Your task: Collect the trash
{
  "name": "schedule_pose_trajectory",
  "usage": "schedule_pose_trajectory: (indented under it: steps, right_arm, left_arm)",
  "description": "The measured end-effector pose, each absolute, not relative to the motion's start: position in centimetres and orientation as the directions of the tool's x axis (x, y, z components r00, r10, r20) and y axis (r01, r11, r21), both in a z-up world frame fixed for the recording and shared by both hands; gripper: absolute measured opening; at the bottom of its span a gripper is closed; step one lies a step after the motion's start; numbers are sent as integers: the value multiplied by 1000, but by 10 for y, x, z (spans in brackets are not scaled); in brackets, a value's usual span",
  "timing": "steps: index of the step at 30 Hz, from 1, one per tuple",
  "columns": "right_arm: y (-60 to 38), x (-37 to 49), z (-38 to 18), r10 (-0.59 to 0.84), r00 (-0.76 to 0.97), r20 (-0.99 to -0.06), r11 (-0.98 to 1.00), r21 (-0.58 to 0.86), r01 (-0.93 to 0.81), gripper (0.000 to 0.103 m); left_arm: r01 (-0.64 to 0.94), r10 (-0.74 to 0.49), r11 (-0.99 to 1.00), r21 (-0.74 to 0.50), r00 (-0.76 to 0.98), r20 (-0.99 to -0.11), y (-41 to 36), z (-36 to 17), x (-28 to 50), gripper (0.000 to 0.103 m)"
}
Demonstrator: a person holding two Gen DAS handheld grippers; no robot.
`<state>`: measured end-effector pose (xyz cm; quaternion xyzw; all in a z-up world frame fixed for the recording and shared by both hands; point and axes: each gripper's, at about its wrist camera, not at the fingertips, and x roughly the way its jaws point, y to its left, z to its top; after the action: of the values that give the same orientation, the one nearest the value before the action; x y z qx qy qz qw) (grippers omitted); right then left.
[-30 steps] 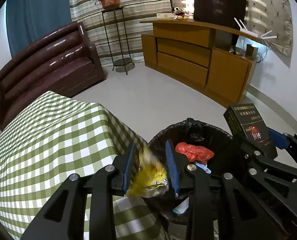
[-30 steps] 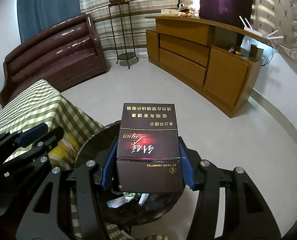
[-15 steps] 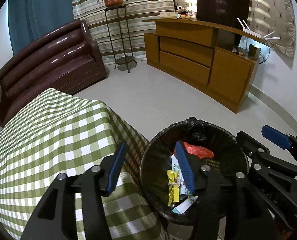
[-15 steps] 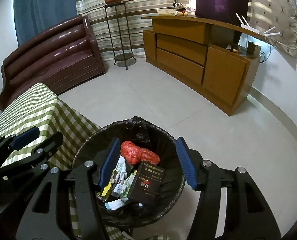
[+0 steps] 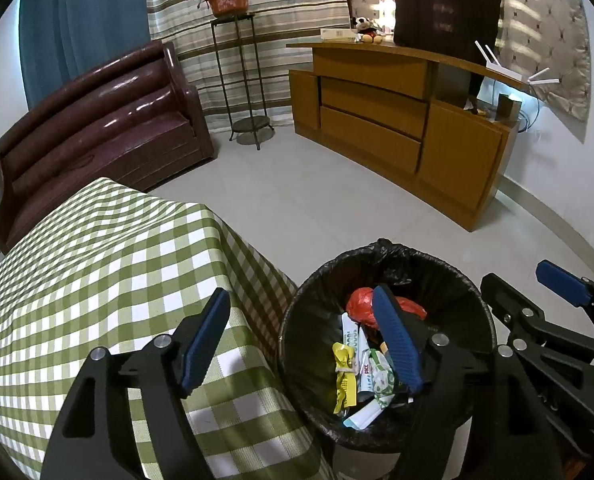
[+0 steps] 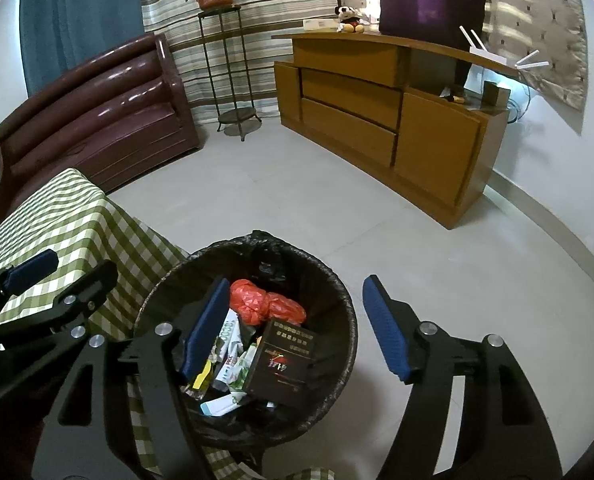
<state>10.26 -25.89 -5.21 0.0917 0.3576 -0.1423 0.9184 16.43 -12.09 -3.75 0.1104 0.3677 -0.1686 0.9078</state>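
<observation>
A black-lined trash bin [image 5: 317, 320] [image 6: 329, 280] stands on the floor beside the table's corner. In it lie a dark cigarette box [image 6: 283, 360], a yellow wrapper [image 5: 345, 376], a red plastic bag [image 6: 265, 304] [image 5: 357, 306] and several paper wrappers. My left gripper [image 5: 300, 294] [image 6: 73, 268] hovers over the bin's left rim and the table's corner, its jaws opening with nothing between them. My right gripper [image 6: 296, 283] [image 5: 525, 280] hangs over the bin's right side, its jaws also opening and holding nothing.
The table with a green checked cloth [image 5: 97, 280] [image 6: 57, 216] lies left of the bin. A dark brown sofa [image 5: 97, 120], a metal plant stand [image 5: 237, 80] and a long wooden cabinet [image 5: 397, 128] line the far walls. Pale tiled floor [image 6: 337, 200] spreads between them.
My left gripper opened and the yellow wrapper dropped into the bin. My right gripper opened and the dark box fell into the bin. Both sets of jaws have widened further.
</observation>
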Motion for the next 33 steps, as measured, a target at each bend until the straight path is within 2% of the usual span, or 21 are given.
schedule_pose_trajectory:
  steps: [19, 33]
  right_arm:
    - [-248, 72, -34, -231, 709, -666, 932, 56, 357, 69]
    - [-218, 23, -6, -256, 743, -618, 937, 31, 348, 72]
  left_arm:
    - [364, -232, 930, 57, 699, -677, -96, -21, 134, 74]
    - [336, -236, 941, 49, 751, -617, -59, 6, 88, 75]
